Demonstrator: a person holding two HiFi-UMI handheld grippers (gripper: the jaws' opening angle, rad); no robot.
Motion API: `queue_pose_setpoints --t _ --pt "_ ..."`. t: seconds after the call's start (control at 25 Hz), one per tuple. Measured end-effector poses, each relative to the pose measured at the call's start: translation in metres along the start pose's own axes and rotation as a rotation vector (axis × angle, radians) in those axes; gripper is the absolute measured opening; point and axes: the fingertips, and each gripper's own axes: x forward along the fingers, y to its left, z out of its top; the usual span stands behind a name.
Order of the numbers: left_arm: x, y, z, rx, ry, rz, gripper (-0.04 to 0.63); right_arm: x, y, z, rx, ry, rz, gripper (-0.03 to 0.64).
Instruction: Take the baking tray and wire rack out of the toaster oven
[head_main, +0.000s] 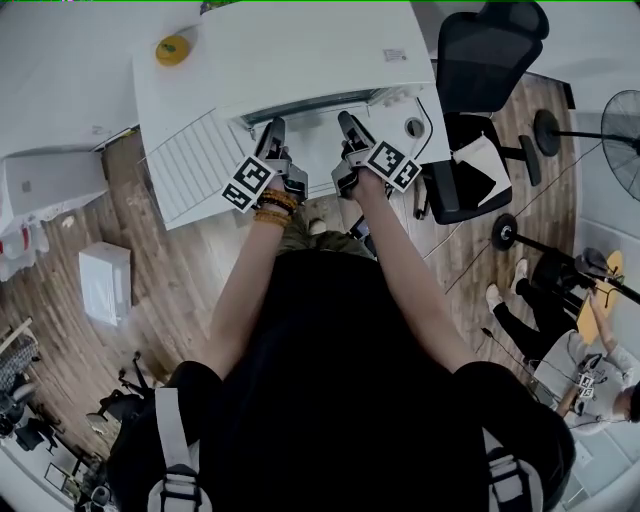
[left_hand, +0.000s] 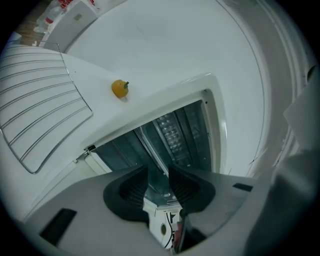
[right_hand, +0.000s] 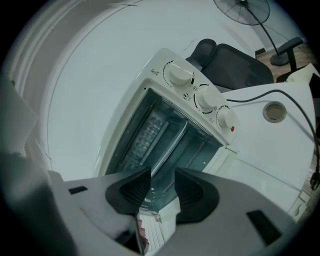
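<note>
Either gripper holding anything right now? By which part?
Nothing is held. The left gripper and right gripper both have their jaws apart, with only the open toaster oven seen through the gap.

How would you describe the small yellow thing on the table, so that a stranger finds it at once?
Find the white toaster oven on the white table. Left of it in the head view lies a wire rack; beyond the rack sits the yellow thing. It alone has colour there: small, rounded, with a green stem.
</note>
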Motion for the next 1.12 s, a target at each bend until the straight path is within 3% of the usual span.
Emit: queue_pose_setpoints --t 0.32,0.64,1.12 --pt "0.019 -0.004 0.009 -0.012 -0.001 -0.007 0.114 0.022 -0.002 0.019 0.067 -0.034 0.004 0.15" --pt "0.034 0.002 0.02 -0.021 -0.044 0.043 0.126 0.05 -0.001 0.025 0.172 -0.025 0.07 0.175" --pt "0.052 0.011 0.015 -0.06 -0.044 0.099 0.126 0.077 -0.009 0.042 0.245 -0.051 0.089 0.157"
